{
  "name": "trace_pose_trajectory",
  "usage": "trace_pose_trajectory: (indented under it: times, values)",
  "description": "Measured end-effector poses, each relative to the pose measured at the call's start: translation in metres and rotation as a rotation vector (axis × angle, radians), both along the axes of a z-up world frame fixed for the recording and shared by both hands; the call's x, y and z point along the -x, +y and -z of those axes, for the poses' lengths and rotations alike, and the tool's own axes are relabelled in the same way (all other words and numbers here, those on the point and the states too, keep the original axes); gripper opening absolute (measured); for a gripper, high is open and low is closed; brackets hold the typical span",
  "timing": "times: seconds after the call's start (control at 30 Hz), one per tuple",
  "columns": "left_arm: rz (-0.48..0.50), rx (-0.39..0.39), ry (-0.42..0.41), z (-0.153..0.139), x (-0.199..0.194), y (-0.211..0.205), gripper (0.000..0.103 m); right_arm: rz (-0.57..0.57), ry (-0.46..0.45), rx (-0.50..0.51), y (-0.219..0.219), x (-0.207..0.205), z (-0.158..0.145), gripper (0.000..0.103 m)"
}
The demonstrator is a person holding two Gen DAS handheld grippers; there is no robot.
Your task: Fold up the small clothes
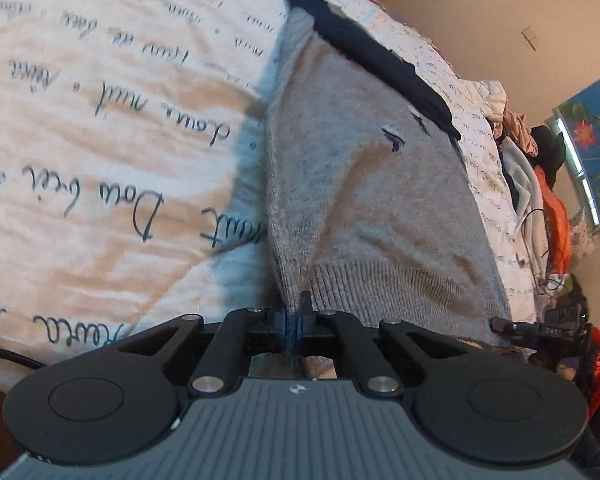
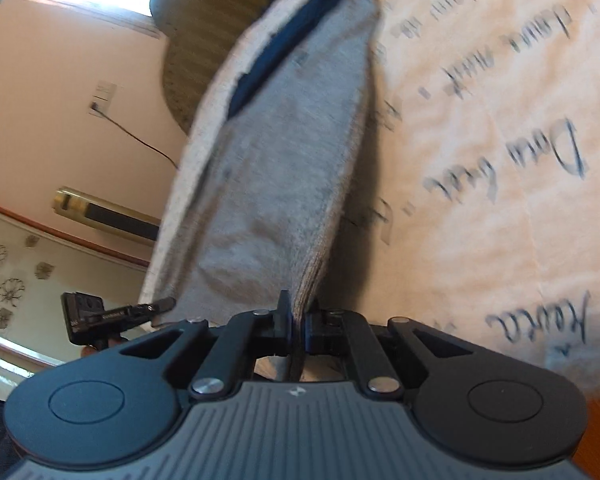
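A cream bedspread printed with dark cursive script (image 1: 100,128) covers the bed, and on it lies a small grey knitted sweater with a navy collar band and ribbed hem (image 1: 380,184), its far end resting on the cover while the hem end is lifted toward the cameras. A heap of mixed clothes (image 1: 536,184) lines the far edge of the bed below a blue flowered wall picture (image 1: 596,152). The knit looks light, soft and floppy, likely to sag and crease between any two held points, so the ribbed hem corners seem the soundest places to take hold for a straight fold. The left gripper (image 1: 294,312) is closed tight on a pinched fold at one side of the hem, fabric running up between its black fingers. The right gripper (image 2: 298,316) is likewise clamped on the opposite hem corner, the cloth drawn taut from its jaws; its tip also shows at the far right of the left wrist view. In the right wrist view a wall socket with a trailing cable (image 2: 100,108) is visible behind.
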State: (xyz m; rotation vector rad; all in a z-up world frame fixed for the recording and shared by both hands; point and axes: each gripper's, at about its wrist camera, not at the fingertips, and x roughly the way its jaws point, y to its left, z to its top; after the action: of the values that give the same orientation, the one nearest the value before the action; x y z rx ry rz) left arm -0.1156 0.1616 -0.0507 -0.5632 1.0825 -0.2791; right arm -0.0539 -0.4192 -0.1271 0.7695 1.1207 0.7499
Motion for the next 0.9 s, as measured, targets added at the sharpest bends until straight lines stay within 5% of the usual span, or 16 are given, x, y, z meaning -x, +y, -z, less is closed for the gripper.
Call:
trace_pose_trajectory:
  times: [0.4,0.6,0.9]
  values:
    - [0.06,0.169,-0.13,-0.039,-0.046,0.0,0.003,0.163,-0.191,-0.316,-0.004,-0.029,-0.042,0.006]
    - [-0.005,0.263,-0.191,-0.058,-0.101,-0.001,0.003,0.218,-0.276,-0.408,0.004,-0.067,-0.057,0.006]
    - [-0.019,0.213,-0.271,-0.074,-0.195,-0.019,0.002,0.317,-0.25,-0.422,-0.001,-0.152,-0.045,0.006]
